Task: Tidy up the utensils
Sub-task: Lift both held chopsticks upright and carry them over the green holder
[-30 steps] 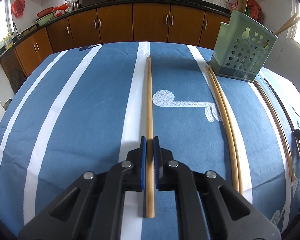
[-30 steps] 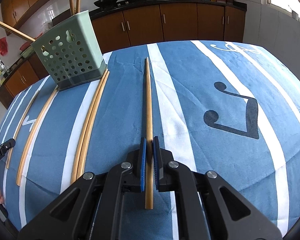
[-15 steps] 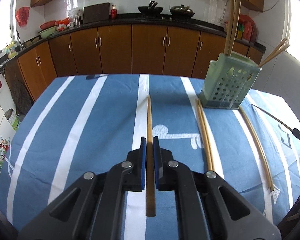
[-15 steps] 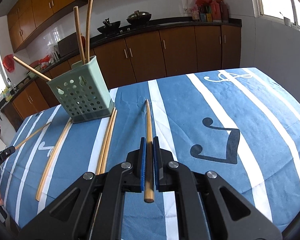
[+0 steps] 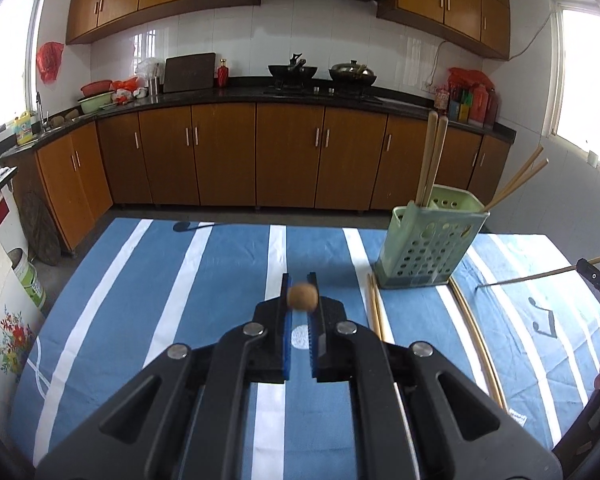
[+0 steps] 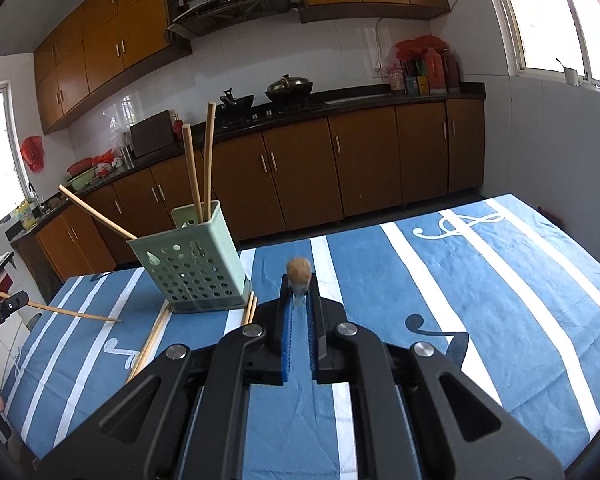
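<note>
— Wooden chopstick (image 5: 302, 297) was clamped in the left gripper (image 5: 300, 280), its jaws pinched tight on it, seen end-on, raised above the blue-and-white striped worktop (image 5: 204, 280).

— And the right gripper (image 6: 299, 282)?

— Same, closed on a second wooden chopstick (image 6: 298, 270). The pale green perforated plastic holder (image 6: 192, 264) stood nearby holding four chopsticks, with loose bamboo chopsticks (image 6: 150, 340) lying beside its base.

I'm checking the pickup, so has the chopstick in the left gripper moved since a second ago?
Yes. The chopstick lay on the tablecloth; now it is raised off it, shut in the left gripper.
</note>
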{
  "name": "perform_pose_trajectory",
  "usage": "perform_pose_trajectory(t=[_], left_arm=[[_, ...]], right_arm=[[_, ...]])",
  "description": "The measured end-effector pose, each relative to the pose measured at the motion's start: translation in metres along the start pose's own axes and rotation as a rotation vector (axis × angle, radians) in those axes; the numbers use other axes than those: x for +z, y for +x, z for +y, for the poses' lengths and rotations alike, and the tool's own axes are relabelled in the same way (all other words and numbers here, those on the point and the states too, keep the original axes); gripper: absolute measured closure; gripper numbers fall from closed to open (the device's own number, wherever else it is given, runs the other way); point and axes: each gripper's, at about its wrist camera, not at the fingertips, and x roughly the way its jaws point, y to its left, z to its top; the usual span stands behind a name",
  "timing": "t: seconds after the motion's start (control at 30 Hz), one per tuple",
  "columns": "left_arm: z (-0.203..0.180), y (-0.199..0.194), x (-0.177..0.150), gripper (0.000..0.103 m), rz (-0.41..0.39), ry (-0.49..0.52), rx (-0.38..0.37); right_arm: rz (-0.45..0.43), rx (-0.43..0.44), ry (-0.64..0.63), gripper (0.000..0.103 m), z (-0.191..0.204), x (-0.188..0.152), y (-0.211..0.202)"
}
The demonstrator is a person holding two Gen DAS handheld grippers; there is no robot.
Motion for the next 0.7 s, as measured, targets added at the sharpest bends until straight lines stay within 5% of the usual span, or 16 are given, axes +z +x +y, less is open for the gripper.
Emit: perform_pose_trajectory(t=[0.47, 0.7], left_arm=[[-0.002, -0.014, 0.022, 0.095, -0.05, 0.017, -0.008], [-0.02, -0.036, 0.037, 0.095, -0.083, 0.055, -0.082]], right_arm=[[-0.043, 0.001, -0.024, 0.096, 0.006, 0.026, -0.004], [-0.087, 0.051, -0.04, 0.096, 0.02, 0.049, -0.02]])
